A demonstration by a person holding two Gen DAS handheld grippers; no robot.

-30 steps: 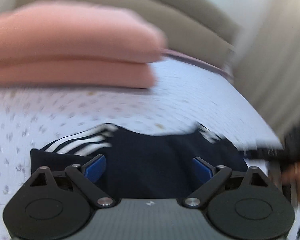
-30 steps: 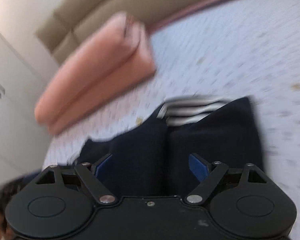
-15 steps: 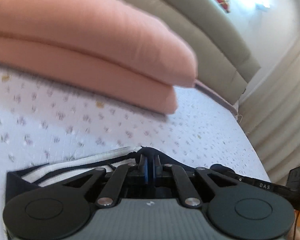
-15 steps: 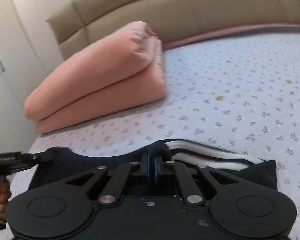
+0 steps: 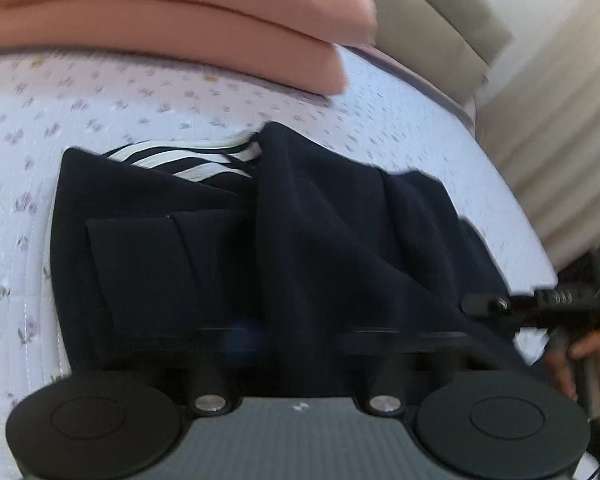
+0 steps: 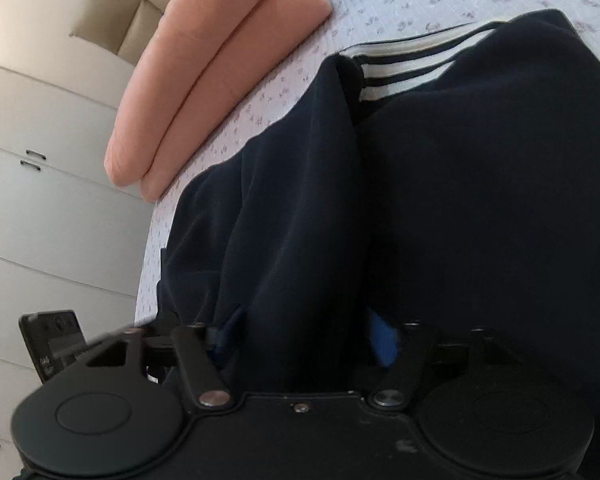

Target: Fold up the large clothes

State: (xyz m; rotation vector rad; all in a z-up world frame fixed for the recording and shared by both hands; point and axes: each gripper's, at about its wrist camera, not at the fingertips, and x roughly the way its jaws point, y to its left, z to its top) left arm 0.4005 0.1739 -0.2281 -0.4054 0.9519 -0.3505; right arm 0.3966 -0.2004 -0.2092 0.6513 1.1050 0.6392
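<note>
A dark navy garment (image 5: 332,216) with white stripes (image 5: 188,162) lies folded on the flowered bed sheet (image 5: 112,92). In the left wrist view my left gripper (image 5: 300,334) is blurred, its jaws stand apart, and a raised fold of the cloth runs up between them. In the right wrist view the garment (image 6: 480,184) fills the frame. My right gripper (image 6: 304,336) is opening; a thick fold of cloth lies between its blue pads (image 6: 380,340). The right gripper (image 5: 540,304) also shows at the left view's right edge, held by a hand (image 5: 584,352).
A folded pink blanket (image 5: 172,12) lies on the bed behind the garment, in front of a beige padded headboard (image 5: 432,8). White wardrobe doors (image 6: 40,200) stand beside the bed. Curtains (image 5: 560,120) hang on the other side.
Half a second ago both grippers were shut on the garment's edge; now both sets of jaws have spread. Both cameras have tipped down, and the dark cloth fills far more of each view.
</note>
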